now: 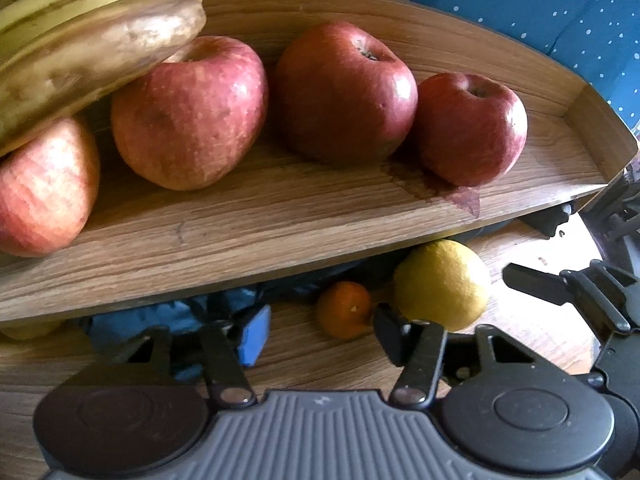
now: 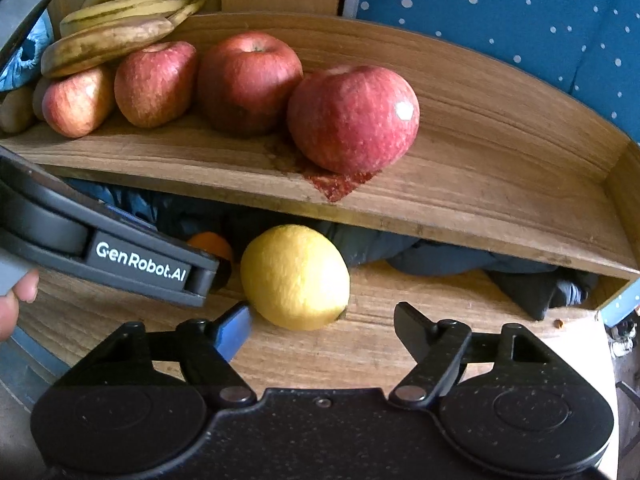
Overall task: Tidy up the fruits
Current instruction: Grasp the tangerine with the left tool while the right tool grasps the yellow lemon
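**A:** What's the surface like where you are?

**B:** Wood-grain surface, with a curved wooden shelf raised above it. Behind the shelf hangs blue fabric with white dots. Dark blue cloth is bunched under the shelf.

**A:** And the fruit, left to right?

**B:** On the shelf: bananas at the left end, resting on the apples beneath them. Then four red apples in a row; the rightmost apple sits over a reddish triangular mark on the shelf. Under the shelf's front edge, on the surface, a small orange lies just left of the lemon.

**A:** Your fingers?

**B:** My left gripper is spread apart, empty, the orange ahead of it. My right gripper is also released, its blue-tipped left finger just beside the lemon.

**A:** Any difference between views?

**B:** My right view shows something brownish left of the leftmost apple, too blurred to name, and my thumb. My left view shows the orange whole; in the right view my left gripper's body half hides it.
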{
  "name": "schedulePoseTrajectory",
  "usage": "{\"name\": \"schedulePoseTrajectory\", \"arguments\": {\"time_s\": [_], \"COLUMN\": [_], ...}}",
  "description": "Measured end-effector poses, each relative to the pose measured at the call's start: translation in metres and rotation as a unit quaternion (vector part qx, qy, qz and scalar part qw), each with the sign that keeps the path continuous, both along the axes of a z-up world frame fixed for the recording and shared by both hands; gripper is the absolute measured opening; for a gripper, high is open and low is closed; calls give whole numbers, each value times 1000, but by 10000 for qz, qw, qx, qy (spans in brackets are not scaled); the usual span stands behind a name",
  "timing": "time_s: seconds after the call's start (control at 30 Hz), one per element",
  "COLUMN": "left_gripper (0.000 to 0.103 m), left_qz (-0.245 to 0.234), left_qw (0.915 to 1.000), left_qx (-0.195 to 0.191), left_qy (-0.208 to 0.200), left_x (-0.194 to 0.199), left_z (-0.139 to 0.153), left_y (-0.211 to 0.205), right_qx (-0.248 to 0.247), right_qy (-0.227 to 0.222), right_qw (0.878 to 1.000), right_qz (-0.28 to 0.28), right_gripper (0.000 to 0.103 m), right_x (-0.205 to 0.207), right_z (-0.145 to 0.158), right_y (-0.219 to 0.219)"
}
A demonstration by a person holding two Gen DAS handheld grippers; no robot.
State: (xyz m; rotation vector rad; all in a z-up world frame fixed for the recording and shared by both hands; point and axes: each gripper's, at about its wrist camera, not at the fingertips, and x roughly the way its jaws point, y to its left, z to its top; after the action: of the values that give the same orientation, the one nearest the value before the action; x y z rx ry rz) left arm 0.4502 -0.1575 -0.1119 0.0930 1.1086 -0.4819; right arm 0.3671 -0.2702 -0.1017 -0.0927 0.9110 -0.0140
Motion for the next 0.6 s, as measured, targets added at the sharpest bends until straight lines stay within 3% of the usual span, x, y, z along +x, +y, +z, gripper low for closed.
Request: {"name": "schedulePoseTrajectory", "arguments": {"time_s": [0.27,0.5,0.6], "left_gripper": [47,38,34], "left_qz": [-77,-135,-154], "left_qw": [9999,9998,9997], "left_qx": [-86,-154,-194], "left_qy": [47,81,92], "left_x": [-8,-3,-4], "left_z": [3,0,0], "left_y": [-7,-11,-13], "right_qx": [-25,-20,-31], "right_qy": [-43,-51,-78], "right_qw": [9994,9985,9985], "right_qz": [333,544,549], "right_gripper": [73,59,58], "right_x": [10,18,18], "right_z": [-1,-5,-5], "right_y": [6,13,14]}}
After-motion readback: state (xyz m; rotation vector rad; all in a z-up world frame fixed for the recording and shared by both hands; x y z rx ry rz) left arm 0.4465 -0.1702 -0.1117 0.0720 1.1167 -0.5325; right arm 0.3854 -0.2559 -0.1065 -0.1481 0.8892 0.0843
